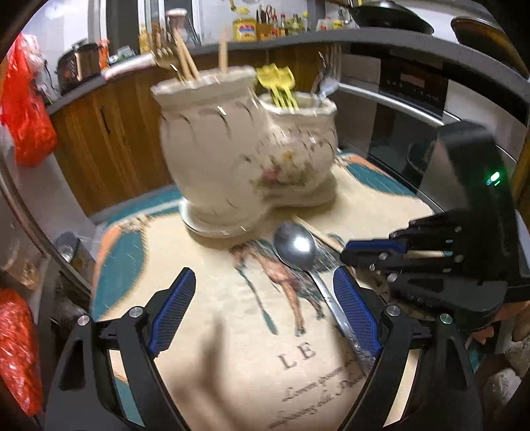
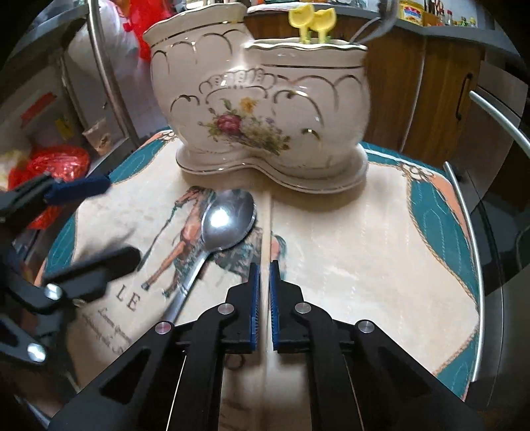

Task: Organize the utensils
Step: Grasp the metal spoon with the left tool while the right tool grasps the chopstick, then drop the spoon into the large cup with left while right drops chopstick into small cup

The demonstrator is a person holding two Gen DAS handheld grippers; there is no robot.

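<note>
A cream two-compartment ceramic utensil holder (image 1: 245,146) (image 2: 261,109) stands on a printed placemat (image 1: 232,348) (image 2: 347,252). Its taller side holds wooden chopsticks (image 1: 185,56) and a gold fork; its lower side holds yellow forks (image 1: 278,84) (image 2: 313,20) and metal forks (image 1: 326,83). A metal spoon (image 1: 298,248) (image 2: 225,222) lies on the mat in front of it. My left gripper (image 1: 263,298) (image 2: 96,222) is open above the mat, its right pad next to the spoon handle. My right gripper (image 2: 264,268) (image 1: 347,255) is shut on a wooden chopstick (image 2: 265,225) (image 1: 318,232) that lies on the mat beside the spoon.
The mat covers a round glass table with a metal rim (image 2: 463,212). Red plastic bags (image 1: 26,109) hang at the left. Wooden cabinets (image 1: 109,139) and a counter with bottles (image 1: 281,25) stand behind. A dark oven (image 1: 410,92) is at the right.
</note>
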